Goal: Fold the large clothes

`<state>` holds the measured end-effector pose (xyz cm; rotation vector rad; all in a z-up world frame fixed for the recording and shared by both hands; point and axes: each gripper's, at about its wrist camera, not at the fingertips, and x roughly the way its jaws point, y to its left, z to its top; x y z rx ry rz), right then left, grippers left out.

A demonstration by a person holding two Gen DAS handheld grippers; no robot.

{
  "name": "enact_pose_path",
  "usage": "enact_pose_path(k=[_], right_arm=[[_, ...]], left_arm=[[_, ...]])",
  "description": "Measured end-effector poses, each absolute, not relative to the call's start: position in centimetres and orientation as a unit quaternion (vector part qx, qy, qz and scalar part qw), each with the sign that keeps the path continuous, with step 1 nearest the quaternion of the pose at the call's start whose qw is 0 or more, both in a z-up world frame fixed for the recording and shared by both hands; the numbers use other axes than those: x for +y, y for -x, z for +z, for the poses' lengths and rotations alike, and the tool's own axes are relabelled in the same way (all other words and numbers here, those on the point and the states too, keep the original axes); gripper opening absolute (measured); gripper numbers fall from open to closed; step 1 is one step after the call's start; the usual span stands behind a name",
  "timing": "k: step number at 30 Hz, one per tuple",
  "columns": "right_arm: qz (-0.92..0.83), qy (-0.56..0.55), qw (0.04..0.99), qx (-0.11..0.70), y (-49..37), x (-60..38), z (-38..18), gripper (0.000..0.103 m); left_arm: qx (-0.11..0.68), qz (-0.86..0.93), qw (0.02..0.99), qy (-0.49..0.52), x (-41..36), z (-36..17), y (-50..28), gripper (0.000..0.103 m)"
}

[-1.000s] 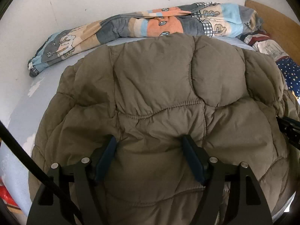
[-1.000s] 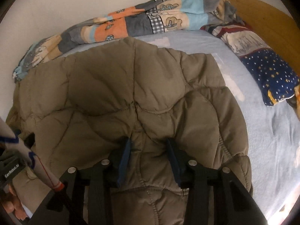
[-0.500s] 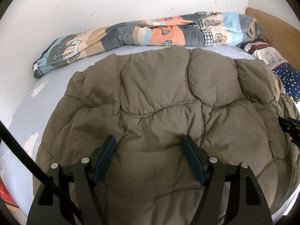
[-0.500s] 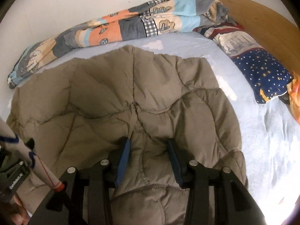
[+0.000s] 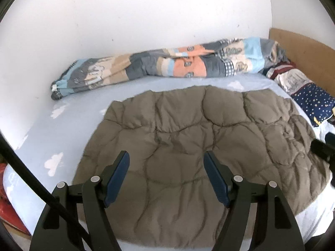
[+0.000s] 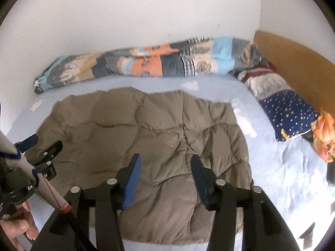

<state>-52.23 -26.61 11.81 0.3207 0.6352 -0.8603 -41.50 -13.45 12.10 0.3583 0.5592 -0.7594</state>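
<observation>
A large olive-brown quilted jacket (image 5: pixel 188 142) lies spread flat on the pale blue bed sheet (image 5: pixel 69 121); it also shows in the right wrist view (image 6: pixel 146 131). My left gripper (image 5: pixel 166 156) is open and empty, raised above the jacket's near part. My right gripper (image 6: pixel 165 161) is open and empty, raised above the jacket's near right part. The left gripper shows at the left edge of the right wrist view (image 6: pixel 37 144). The right gripper's body pokes in at the right edge of the left wrist view (image 5: pixel 322 146).
A patchwork duvet (image 5: pixel 167 67) is rolled along the white wall at the back. A star-print navy pillow (image 6: pixel 289 115) and a wooden headboard (image 6: pixel 293 62) are at the right. An orange cloth (image 6: pixel 324 138) lies at the far right. A black cable (image 5: pixel 31 182) crosses the left.
Both grippers have let go of the jacket and pulled back and up. The right one has opened wider. The jacket has dropped flat onto the bed.
</observation>
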Motion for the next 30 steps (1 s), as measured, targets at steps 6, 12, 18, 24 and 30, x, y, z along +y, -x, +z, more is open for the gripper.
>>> enact_pose_path(k=[6, 12, 18, 24, 30], right_arm=[[-0.402, -0.161, 0.843, 0.319, 53.5, -24.2, 10.1, 0.062], [-0.41, -0.2, 0.811, 0.367, 54.2, -26.1, 6.2, 0.062], [-0.417, -0.212, 0.796, 0.384, 53.8, -27.3, 4.2, 0.066], [-0.421, -0.199, 0.791, 0.398, 53.2, -27.5, 3.4, 0.068], [-0.425, -0.208, 0.796, 0.379, 53.9, -27.5, 4.6, 0.068]], left_arm=[[0.288, -0.355, 0.869, -0.189, -11.7, 10.8, 42.5, 0.073], [0.344, -0.322, 0.86, -0.194, -11.1, 7.6, 40.1, 0.073], [0.35, -0.31, 0.862, -0.196, -11.5, 6.5, 39.2, 0.073], [0.344, -0.307, 0.864, -0.202, -11.9, 6.3, 39.4, 0.073], [0.344, -0.308, 0.864, -0.203, -11.9, 6.3, 39.4, 0.073]])
